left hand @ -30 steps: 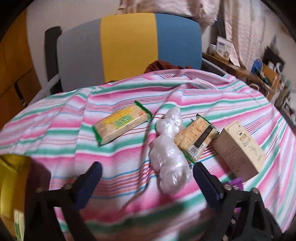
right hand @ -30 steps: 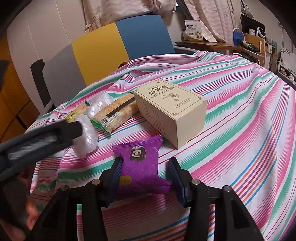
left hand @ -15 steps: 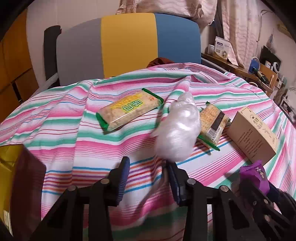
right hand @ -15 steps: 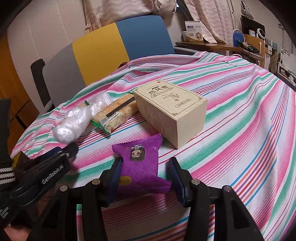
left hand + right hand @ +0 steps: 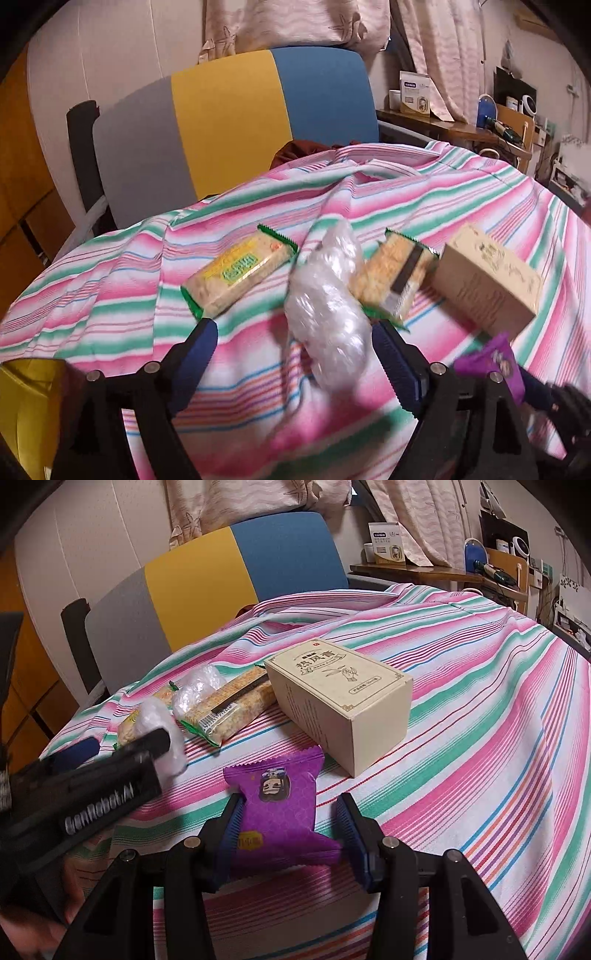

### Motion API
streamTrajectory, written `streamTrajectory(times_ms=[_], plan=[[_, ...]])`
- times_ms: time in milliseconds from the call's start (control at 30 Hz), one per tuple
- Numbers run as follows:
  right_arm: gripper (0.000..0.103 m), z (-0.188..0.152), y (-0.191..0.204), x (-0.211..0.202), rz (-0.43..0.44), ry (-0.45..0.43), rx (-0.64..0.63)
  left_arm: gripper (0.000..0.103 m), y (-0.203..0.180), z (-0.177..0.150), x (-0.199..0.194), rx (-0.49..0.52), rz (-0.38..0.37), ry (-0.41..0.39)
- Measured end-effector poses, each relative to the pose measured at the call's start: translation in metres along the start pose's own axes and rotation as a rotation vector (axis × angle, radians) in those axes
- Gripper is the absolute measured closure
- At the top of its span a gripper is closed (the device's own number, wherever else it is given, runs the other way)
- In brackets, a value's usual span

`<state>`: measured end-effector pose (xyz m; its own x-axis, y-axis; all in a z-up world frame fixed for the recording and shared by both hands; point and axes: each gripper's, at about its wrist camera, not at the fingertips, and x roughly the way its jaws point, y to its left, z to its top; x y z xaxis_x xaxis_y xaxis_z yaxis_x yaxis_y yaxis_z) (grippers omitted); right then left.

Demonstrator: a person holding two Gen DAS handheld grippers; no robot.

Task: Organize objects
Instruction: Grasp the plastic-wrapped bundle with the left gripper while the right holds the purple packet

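Little looks sorted yet — two biscuit packs, a plastic bundle and a purple packet lie loose around the cream box. The left gripper, jaws just opening (bundle between, unpressed), stands wide; the right gripper clasps the purple packet just before the box.

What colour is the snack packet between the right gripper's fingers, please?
Purple, with a small cartoon face; the snack packet shows best in the right wrist view.

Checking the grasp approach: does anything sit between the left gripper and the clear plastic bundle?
Nothing visible. The jaws of the left gripper have just been opening, and the clear plastic bundle lies between them; both cracker packets lie beyond it.
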<state>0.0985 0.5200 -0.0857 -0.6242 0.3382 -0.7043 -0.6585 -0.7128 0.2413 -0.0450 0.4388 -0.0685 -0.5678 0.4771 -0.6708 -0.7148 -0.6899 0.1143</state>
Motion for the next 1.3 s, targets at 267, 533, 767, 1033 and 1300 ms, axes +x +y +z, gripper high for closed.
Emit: streamTrajectory(times_ms=[267, 533, 767, 1033, 1300], plan=[[0.051, 0.0, -0.001, 0.0, 0.006, -0.002, 0.005, 0.066, -0.006, -0.004, 0.022, 0.018, -0.069, 0.083], [0.051, 0.001, -0.001, 0.001, 0.001, -0.002, 0.0, 0.071, 0.002, -0.022, 0.014, -0.03, -0.075, 0.052], [0.051, 0.002, 0.001, 0.001, -0.006, -0.002, -0.005, 0.071, -0.004, -0.046, -0.026, -0.009, -0.075, -0.033], [0.051, 0.001, 0.003, 0.001, -0.014, -0.001, -0.011, 0.071, 0.01, -0.073, -0.064, -0.056, -0.082, -0.075], [0.052, 0.0, 0.01, 0.0, -0.037, -0.009, -0.049, 0.071, 0.04, -0.094, -0.091, -0.145, -0.096, -0.066]])
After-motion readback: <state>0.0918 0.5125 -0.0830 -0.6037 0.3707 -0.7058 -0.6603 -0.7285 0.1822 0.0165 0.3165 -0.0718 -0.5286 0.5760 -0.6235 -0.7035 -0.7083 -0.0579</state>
